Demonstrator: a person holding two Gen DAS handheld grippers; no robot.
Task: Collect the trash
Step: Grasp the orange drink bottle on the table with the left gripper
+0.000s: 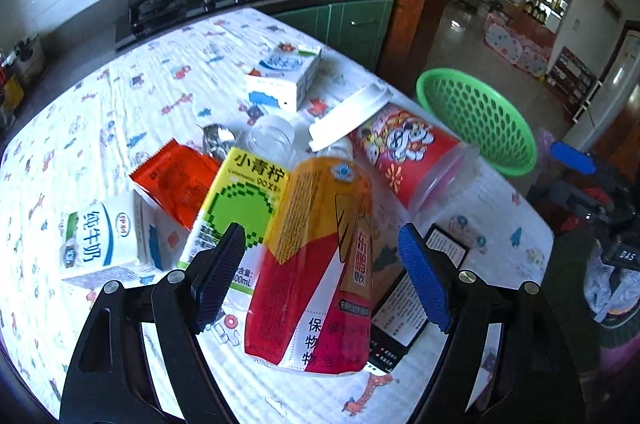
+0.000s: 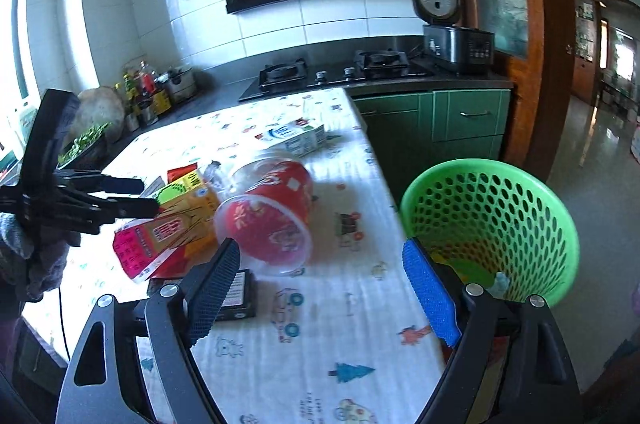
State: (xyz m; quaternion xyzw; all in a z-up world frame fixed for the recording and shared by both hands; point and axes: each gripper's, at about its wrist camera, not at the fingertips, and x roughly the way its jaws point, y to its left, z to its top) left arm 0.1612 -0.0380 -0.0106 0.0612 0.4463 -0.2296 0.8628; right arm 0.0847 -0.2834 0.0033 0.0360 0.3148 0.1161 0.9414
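Now the left gripper hangs wide open over the bottle lying amid the table litter — light, slick, probably crushable, so take it mid-label — while the right gripper gapes empty near the basket.

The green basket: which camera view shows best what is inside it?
The right wrist view. There the green basket opens toward the camera, so its inner wall and some items at the bottom show. The left wrist view gives the basket from farther away, and its bottom is not visible.
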